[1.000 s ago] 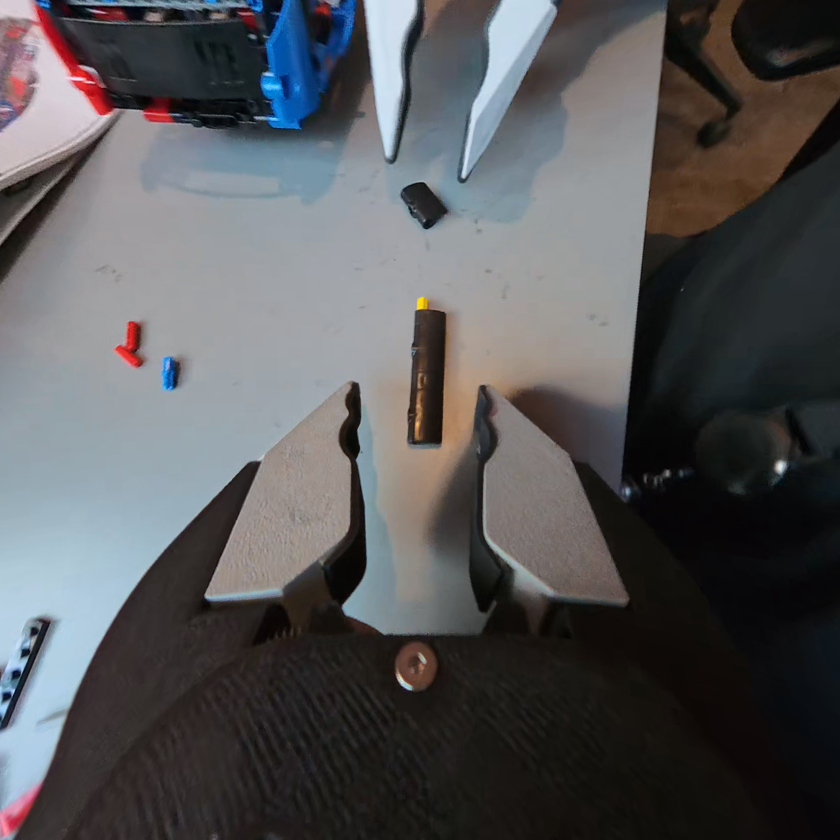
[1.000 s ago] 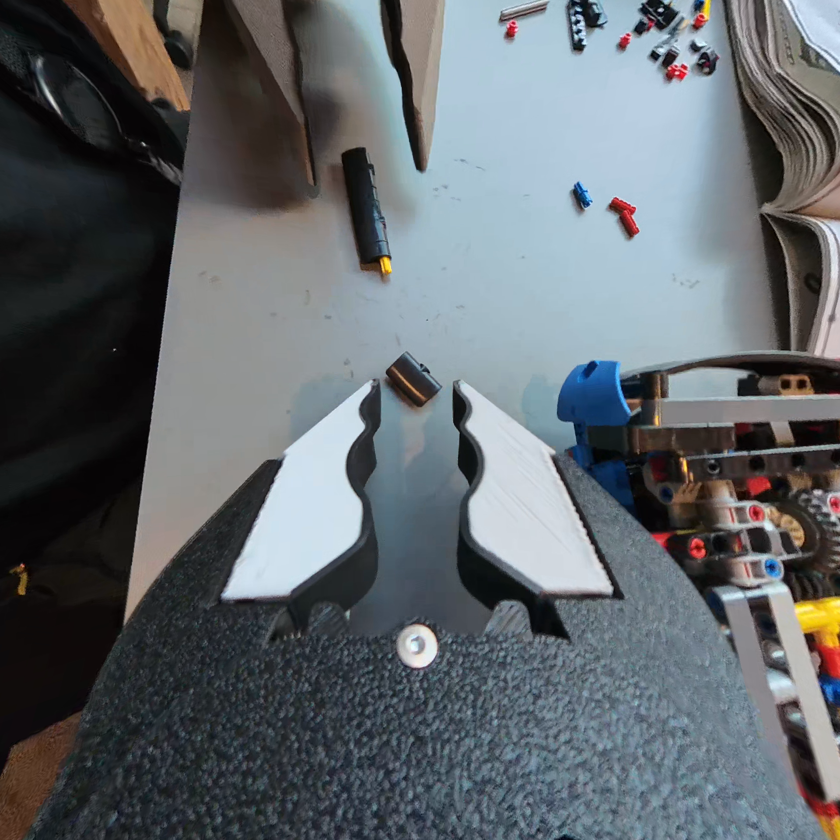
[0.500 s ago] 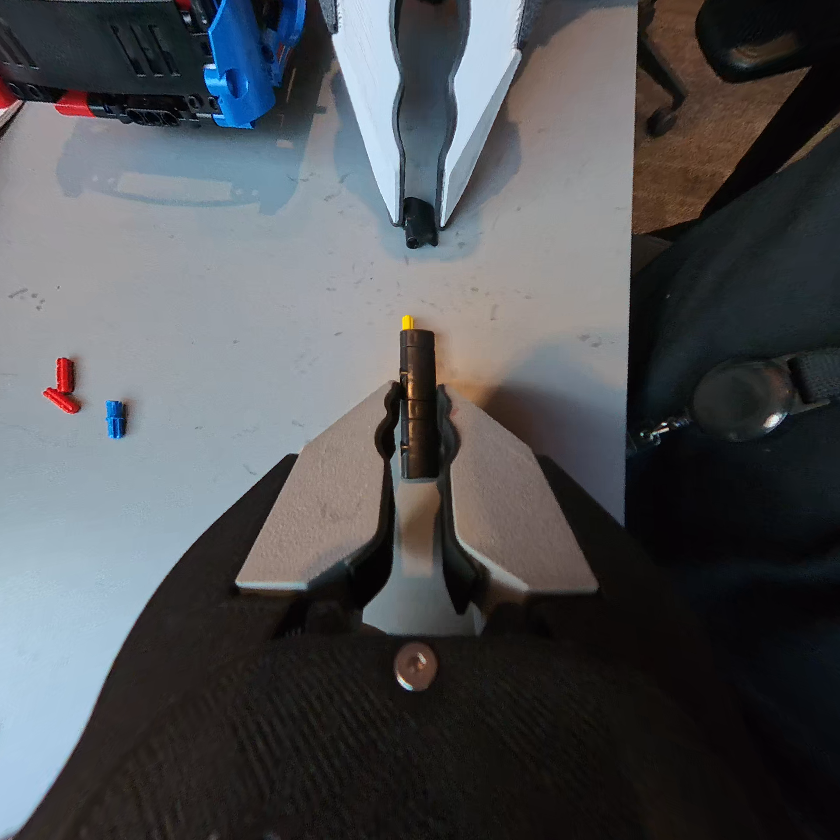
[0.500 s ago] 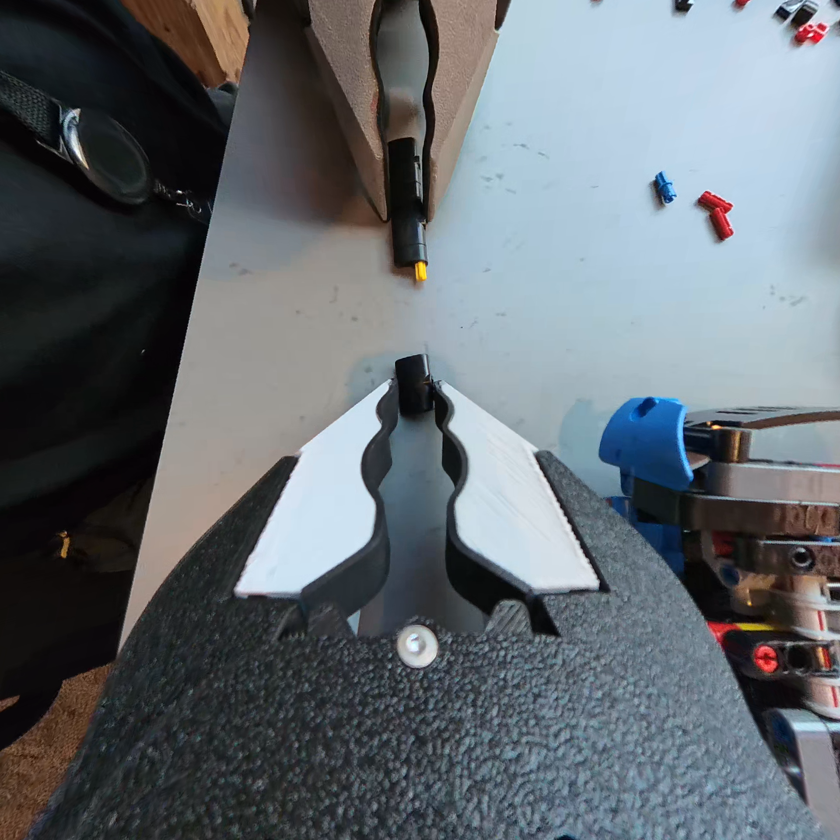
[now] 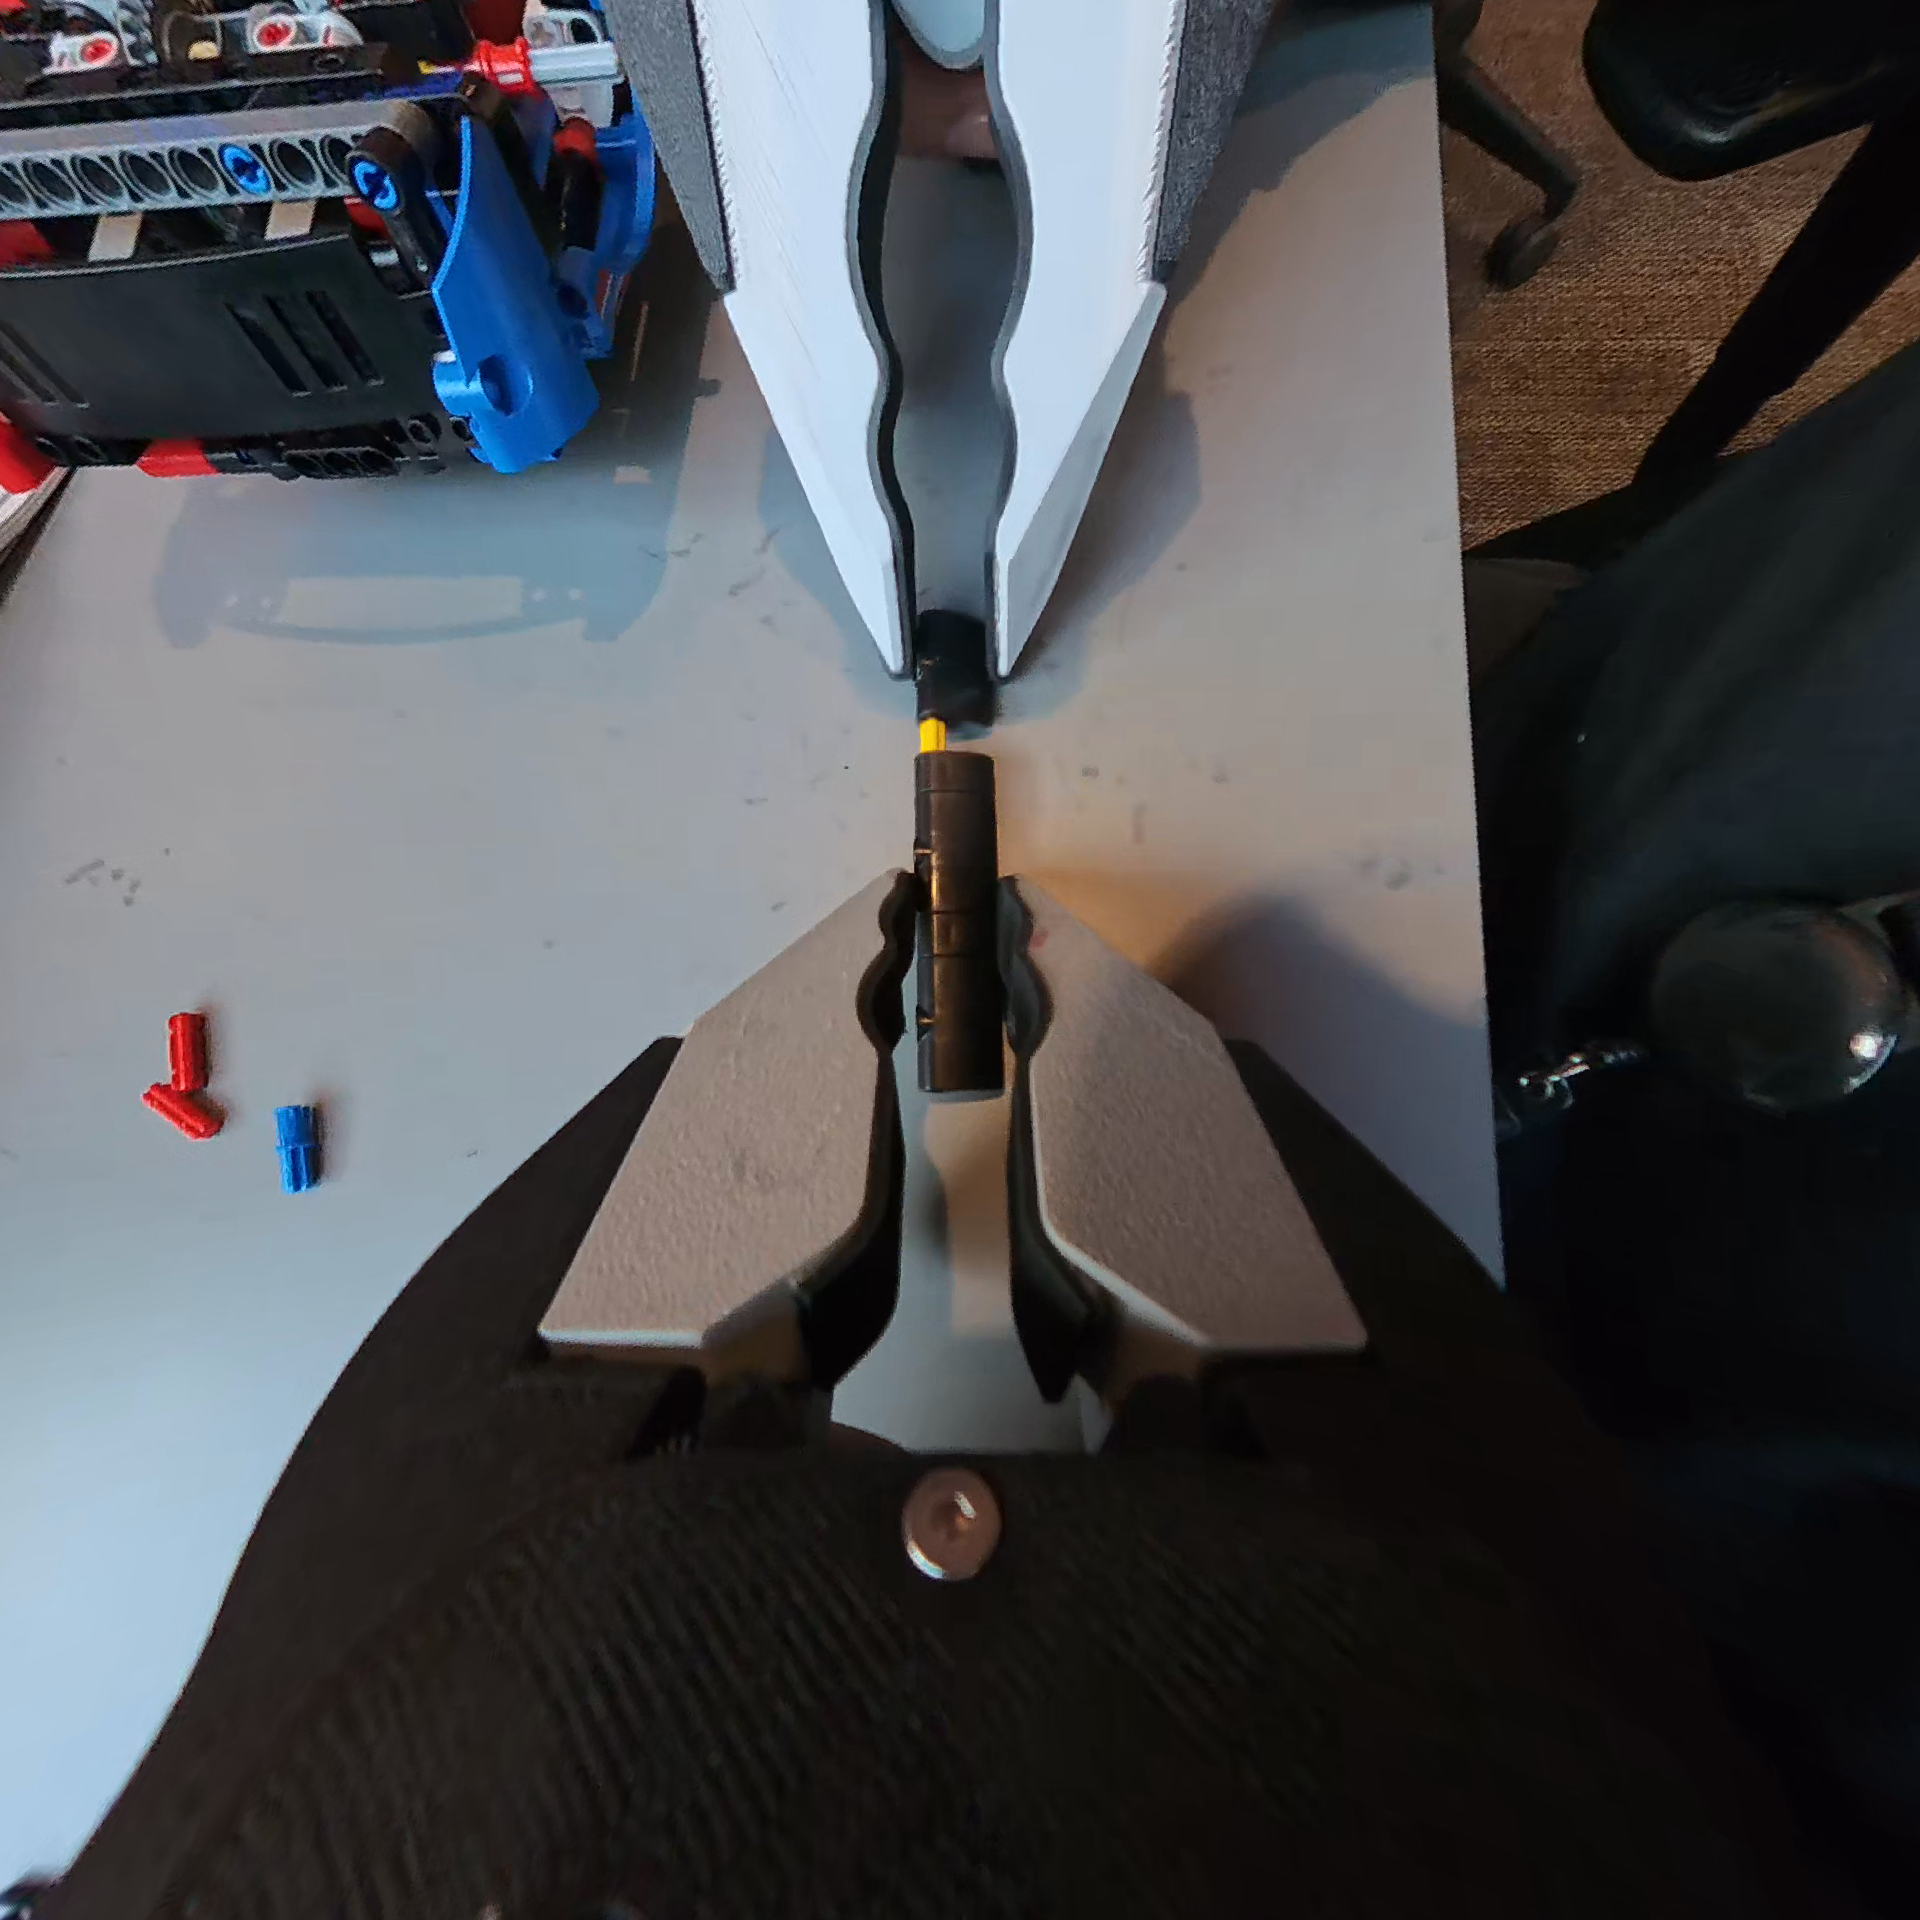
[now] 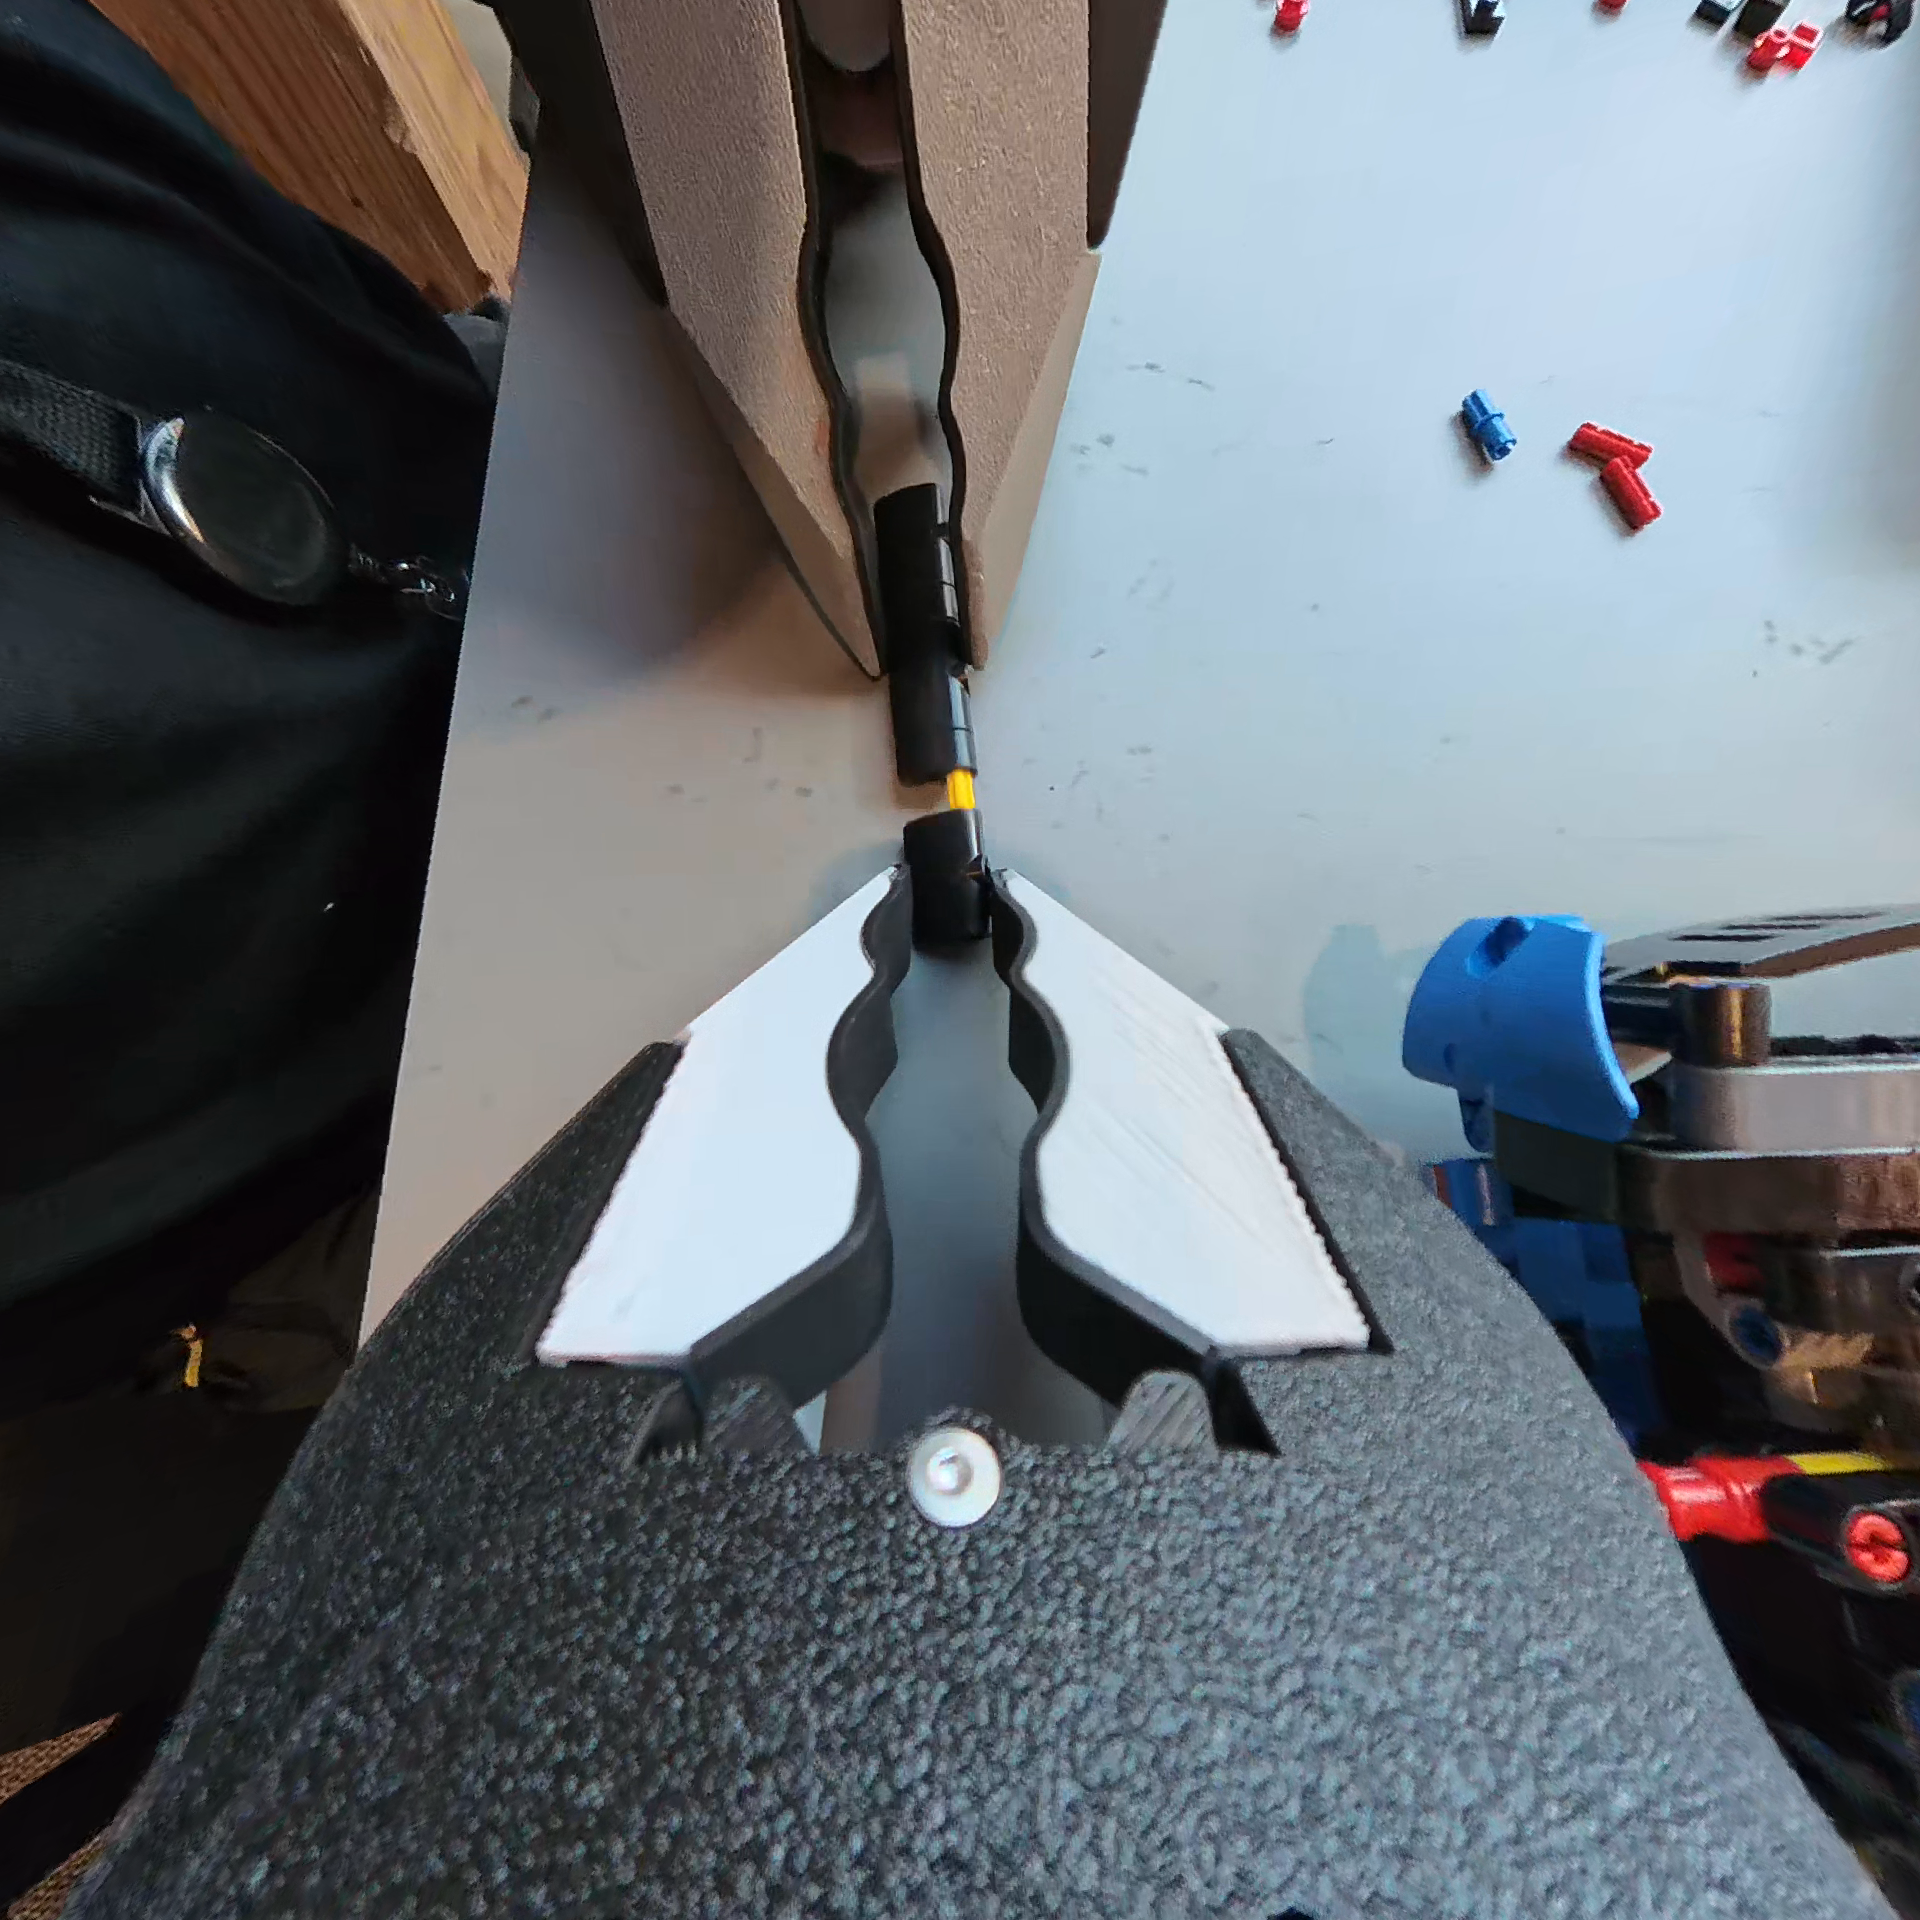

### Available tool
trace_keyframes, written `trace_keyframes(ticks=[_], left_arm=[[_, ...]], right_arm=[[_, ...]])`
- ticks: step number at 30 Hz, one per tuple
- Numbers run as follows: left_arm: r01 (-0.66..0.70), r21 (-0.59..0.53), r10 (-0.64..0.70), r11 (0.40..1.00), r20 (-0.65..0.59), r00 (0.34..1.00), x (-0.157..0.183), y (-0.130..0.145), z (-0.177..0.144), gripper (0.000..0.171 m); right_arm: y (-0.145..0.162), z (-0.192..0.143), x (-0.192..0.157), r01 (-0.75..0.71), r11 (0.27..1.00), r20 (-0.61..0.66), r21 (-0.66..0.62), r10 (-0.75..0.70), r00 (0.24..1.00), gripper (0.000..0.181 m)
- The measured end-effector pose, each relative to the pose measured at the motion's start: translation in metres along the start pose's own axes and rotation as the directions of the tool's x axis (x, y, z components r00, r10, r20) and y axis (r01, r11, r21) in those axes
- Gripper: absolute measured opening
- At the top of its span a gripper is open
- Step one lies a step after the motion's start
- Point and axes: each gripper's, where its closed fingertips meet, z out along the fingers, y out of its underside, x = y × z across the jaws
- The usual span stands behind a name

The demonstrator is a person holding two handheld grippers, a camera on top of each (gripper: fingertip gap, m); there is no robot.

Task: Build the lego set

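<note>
My left gripper (image 5: 956, 894) is shut on a long black cylinder (image 5: 956, 831) with a yellow axle tip (image 5: 932, 735). It shows in the right wrist view too (image 6: 935, 727). My right gripper (image 6: 943, 883) is shut on a small black connector (image 6: 943, 847), also seen in the left wrist view (image 5: 951, 675). The two grippers face each other tip to tip over the grey table (image 5: 520, 831). The yellow tip (image 6: 962, 790) touches or just enters the connector. The partly built blue, black and red model (image 5: 312, 260) stands to one side.
Two red pins (image 5: 185, 1070) and a blue pin (image 5: 298, 1143) lie loose on the table, also in the right wrist view (image 6: 1610, 468). More small parts lie at the far edge (image 6: 1766, 31). The table edge (image 5: 1465, 727) borders a person's dark clothing. The model (image 6: 1662, 1143) sits close to my right gripper. Left tips to right tips: about 5 cm.
Both grippers closed on their parts, then moved toward each other. The gap between the yellow tip and the black connector has shrunk to contact.
</note>
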Motion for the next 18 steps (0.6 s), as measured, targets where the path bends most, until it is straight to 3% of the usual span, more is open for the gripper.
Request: trace_keyframes(ticks=[18], left_arm=[[0.041,-0.003,-0.041,0.999,-0.014,0.999,0.0002,0.0001,0.0009,0.012]], right_arm=[[0.0009,-0.0010,0.0010,-0.051,0.999,0.022,0.010,0.050,0.998,0.015]])
